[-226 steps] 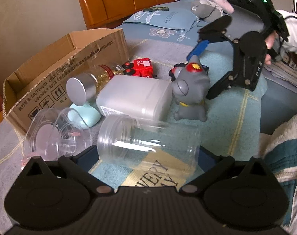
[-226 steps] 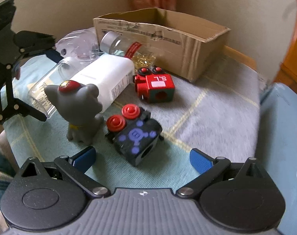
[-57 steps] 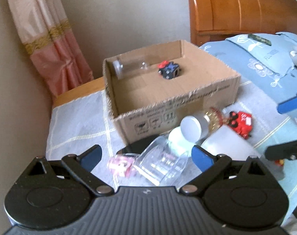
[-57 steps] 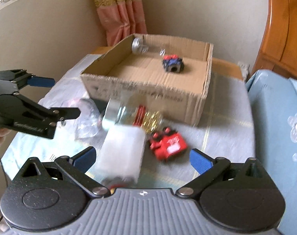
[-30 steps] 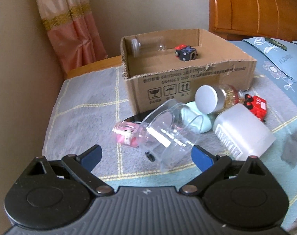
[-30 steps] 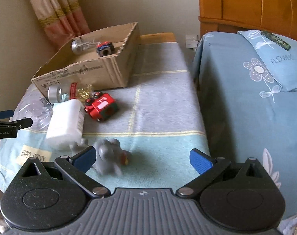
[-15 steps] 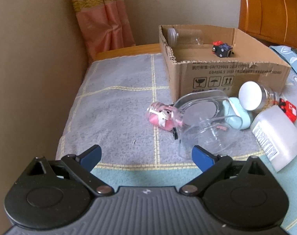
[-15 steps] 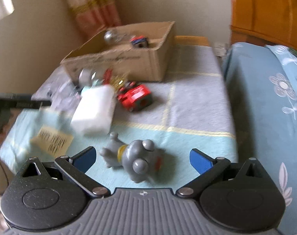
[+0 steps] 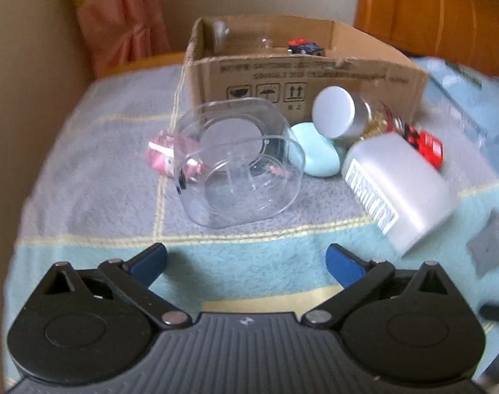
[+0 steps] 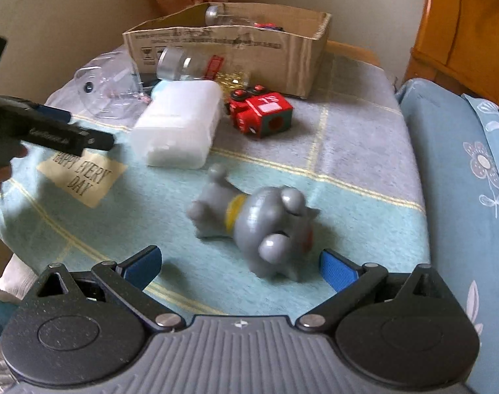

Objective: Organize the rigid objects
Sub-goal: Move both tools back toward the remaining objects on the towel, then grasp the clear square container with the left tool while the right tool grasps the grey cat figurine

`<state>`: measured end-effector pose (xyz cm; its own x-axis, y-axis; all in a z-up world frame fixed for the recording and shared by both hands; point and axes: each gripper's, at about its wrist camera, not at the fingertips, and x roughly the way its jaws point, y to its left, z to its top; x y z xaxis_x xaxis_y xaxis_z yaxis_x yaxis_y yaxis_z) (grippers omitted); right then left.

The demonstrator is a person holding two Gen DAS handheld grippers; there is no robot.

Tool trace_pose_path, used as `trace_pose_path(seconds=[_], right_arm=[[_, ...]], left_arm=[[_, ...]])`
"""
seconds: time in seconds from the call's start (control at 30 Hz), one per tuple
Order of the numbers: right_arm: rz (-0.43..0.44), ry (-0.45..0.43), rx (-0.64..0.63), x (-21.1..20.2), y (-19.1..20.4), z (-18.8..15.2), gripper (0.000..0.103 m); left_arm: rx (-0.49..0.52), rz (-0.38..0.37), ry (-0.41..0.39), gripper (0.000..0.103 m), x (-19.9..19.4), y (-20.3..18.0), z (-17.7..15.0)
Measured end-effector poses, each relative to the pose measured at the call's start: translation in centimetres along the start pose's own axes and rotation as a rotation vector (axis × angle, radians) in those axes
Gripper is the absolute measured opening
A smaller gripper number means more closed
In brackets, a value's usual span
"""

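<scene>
From the left view, the box already has a clear jar and a dark toy inside, while the left tongs are opening with nothing between them, near a clear tub on the bed. From the right view, the right tongs are wide apart and empty, just above a gray toy lying on its side, and a white bottle and red toy also wait outside the box.

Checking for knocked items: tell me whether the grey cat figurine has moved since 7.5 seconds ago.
Yes. The grey cat figurine then stood upright against the white plastic container; now it lies toppled, apart from it, nearer the camera.
</scene>
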<state>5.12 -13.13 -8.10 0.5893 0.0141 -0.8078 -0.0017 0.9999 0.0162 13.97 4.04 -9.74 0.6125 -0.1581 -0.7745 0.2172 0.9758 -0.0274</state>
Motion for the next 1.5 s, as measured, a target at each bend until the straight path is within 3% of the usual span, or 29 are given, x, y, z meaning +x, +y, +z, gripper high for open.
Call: trace_pose_path(seconds=[0.43,0.63,0.87,1.03,1.1,1.3,1.5], right_arm=[[-0.033,-0.021,0.0,1.8,0.7,1.5,0.103],[-0.034,-0.02,0.002,2.0,0.6,1.8,0.103],[-0.046,-0.022,0.029,2.4,0.7,2.3,0.103],[-0.041,-0.023,0.052,2.6,0.5,2.7,0.103],[-0.033,-0.027,0.071,2.6,0.2,2.8,0.103],[-0.057,-0.035,0.1,2.0,-0.5,2.7,0.087],[-0.085,-0.032,0.072,1.8,-0.3,2.3,0.08]], left_arm=[[-0.036,0.059,-0.069,0.102,1.2,-1.3,1.0],[0.011,0.102,-0.189,0.102,0.1,-2.6,2.4],[-0.021,0.112,-0.161,0.1,0.8,-2.4,2.7],[-0.031,0.134,-0.189,0.099,0.5,-1.9,2.9],[-0.035,0.134,-0.186,0.092,0.4,-1.7,3.1],[-0.042,0.123,-0.155,0.08,0.8,-1.6,3.1],[-0.029,0.118,-0.157,0.077,0.9,-1.7,3.0]])
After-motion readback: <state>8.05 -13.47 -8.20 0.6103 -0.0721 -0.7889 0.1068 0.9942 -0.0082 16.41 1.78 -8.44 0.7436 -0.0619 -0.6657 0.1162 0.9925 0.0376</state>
